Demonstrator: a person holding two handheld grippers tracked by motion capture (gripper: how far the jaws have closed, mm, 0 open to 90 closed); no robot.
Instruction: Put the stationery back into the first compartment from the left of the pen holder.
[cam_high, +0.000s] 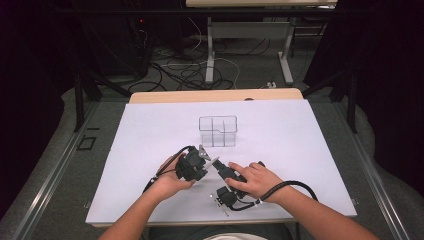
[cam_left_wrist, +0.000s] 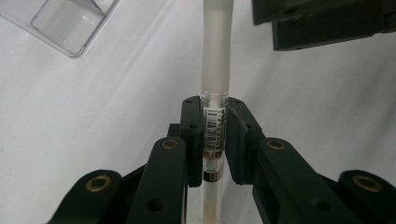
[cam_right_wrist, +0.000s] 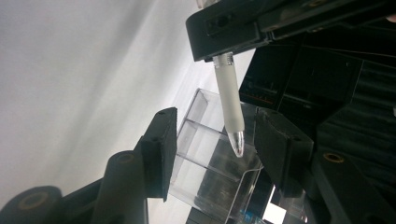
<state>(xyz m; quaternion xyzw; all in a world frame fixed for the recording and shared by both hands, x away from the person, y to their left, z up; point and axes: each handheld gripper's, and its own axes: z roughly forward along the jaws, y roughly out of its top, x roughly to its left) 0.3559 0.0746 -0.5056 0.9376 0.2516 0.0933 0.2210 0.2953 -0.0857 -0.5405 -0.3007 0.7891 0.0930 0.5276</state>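
A pen with a frosted white cap and a barcode label on its clear barrel is clamped between the jaws of my left gripper, which is shut on the barrel. In the right gripper view the capped end points down from the left gripper into the gap of my right gripper, which is open, its pads standing apart from the cap on both sides. From above, both grippers meet near the table's front centre, left gripper and right gripper tip to tip.
A clear plastic box with divided compartments stands on the white sheet just beyond the grippers, and its corner also shows in the left gripper view. Cables trail from both grippers toward the front edge. Dark floor with cables and table legs lies beyond.
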